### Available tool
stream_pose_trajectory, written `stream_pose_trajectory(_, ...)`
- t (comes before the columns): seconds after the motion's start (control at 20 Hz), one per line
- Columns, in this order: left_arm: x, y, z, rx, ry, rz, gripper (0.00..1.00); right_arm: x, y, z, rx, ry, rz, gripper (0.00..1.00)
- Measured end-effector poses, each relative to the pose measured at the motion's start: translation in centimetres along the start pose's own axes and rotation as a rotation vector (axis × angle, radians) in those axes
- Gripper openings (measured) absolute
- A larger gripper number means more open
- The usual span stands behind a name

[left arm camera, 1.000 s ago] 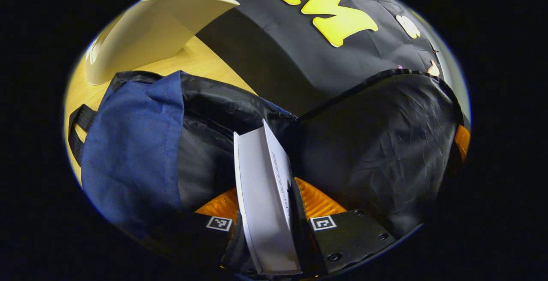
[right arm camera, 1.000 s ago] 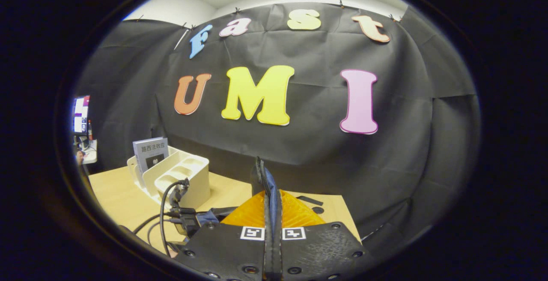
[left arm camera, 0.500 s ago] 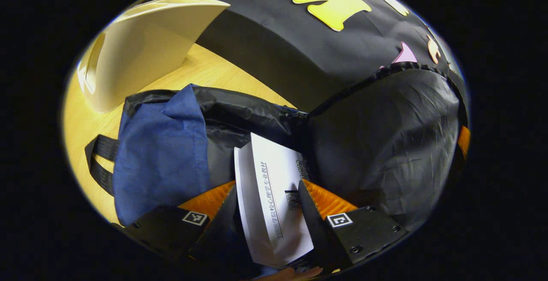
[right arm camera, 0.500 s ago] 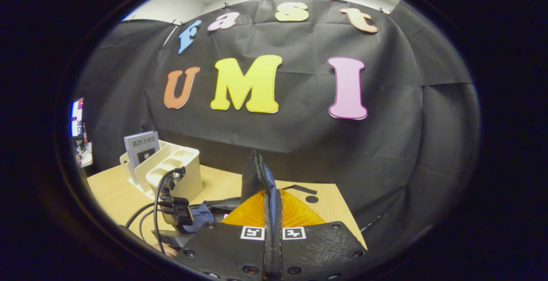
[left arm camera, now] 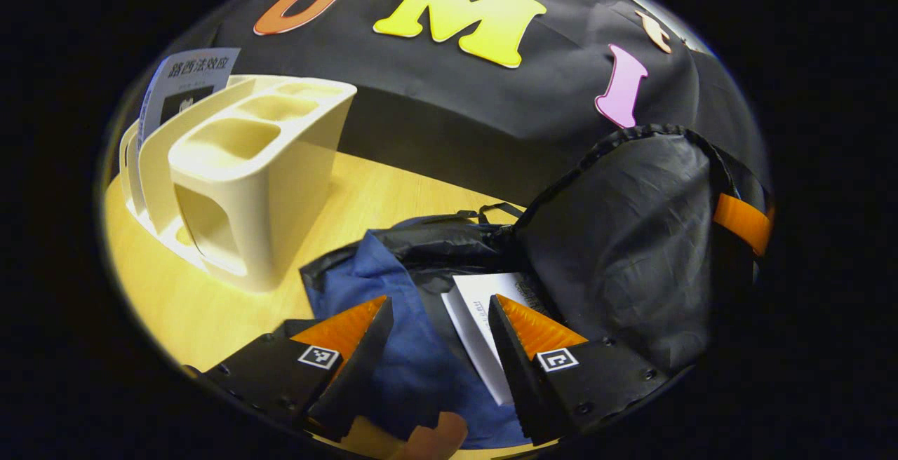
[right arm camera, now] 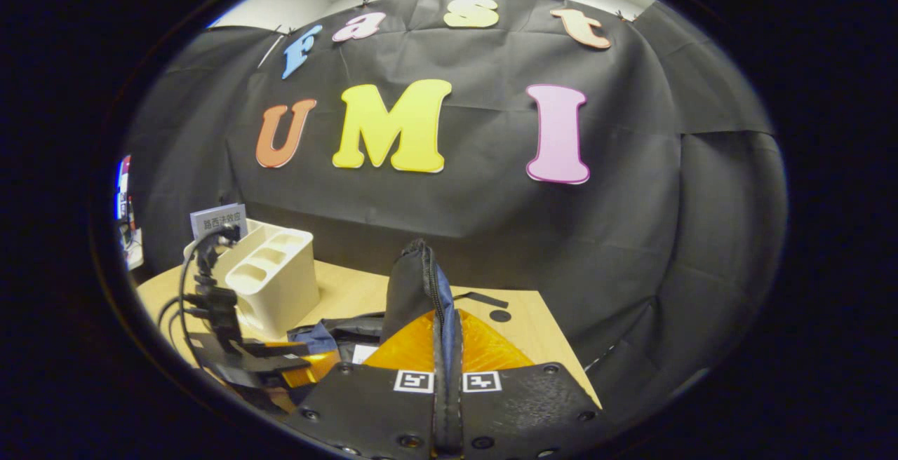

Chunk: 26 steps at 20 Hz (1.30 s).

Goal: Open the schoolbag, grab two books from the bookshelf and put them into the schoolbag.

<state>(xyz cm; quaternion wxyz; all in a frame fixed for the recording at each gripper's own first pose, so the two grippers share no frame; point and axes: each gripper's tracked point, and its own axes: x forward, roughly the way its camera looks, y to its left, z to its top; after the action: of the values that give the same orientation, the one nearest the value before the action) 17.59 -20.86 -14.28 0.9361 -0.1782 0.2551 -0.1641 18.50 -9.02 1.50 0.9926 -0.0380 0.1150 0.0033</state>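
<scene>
The blue schoolbag (left arm camera: 410,355) lies open on the wooden table. A white book (left arm camera: 477,313) rests inside it, just beyond my left gripper (left arm camera: 438,303), which stands open above the bag and holds nothing. The bag's black-lined flap (left arm camera: 631,235) stands lifted on the right. My right gripper (right arm camera: 443,321) is shut on the flap's zipper edge (right arm camera: 414,281) and holds it upright. The cream bookshelf (left arm camera: 245,172) stands at the left with a grey book (left arm camera: 186,81) upright in its back slot. In the right gripper view, the left gripper (right arm camera: 238,351) hangs low left, by the bookshelf (right arm camera: 273,285).
The wooden table (left arm camera: 372,193) runs back to the black cloth wall. A bag strap (right arm camera: 480,299) lies on the table (right arm camera: 533,320) behind the flap. A person's fingertip (left arm camera: 435,439) shows at the bottom edge of the left gripper view.
My left gripper opened and let go of the white book, which dropped into the bag, then drew back and up. The right gripper kept its hold on the flap.
</scene>
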Motion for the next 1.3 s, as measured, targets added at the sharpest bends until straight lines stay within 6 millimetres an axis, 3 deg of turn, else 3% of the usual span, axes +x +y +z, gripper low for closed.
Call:
stream_pose_trajectory(0.25, -5.2, 3.6, 4.3, 0.11, -0.151, 0.032, 0.87, 0.1, 0.5, -0.6, -0.028, 0.009, -0.024, 0.0)
stream_pose_trajectory(0.6, -11.8, 10.7, 12.8, 0.217, -0.354, 0.181, 0.92, 0.1, 0.7, -1.1, 0.003, 0.006, -0.047, 0.01)
stream_pose_trajectory(0.7, -12.9, 12.7, 15.1, 0.224, -0.391, 0.228, 1.0, 0.3, 1.0, -1.0, 0.003, 0.0, -0.047, 0.01)
stream_pose_trajectory(1.0, -15.3, 19.0, 21.0, 0.276, -0.454, 0.386, 0.98, 0.2, 1.4, -1.2, 0.0, -0.003, -0.047, 0.0)
stream_pose_trajectory(1.3, -15.0, 22.0, 27.5, 0.381, -0.427, 0.411, 1.0, -0.1, 1.5, -1.3, 0.003, -0.016, -0.044, 0.01)
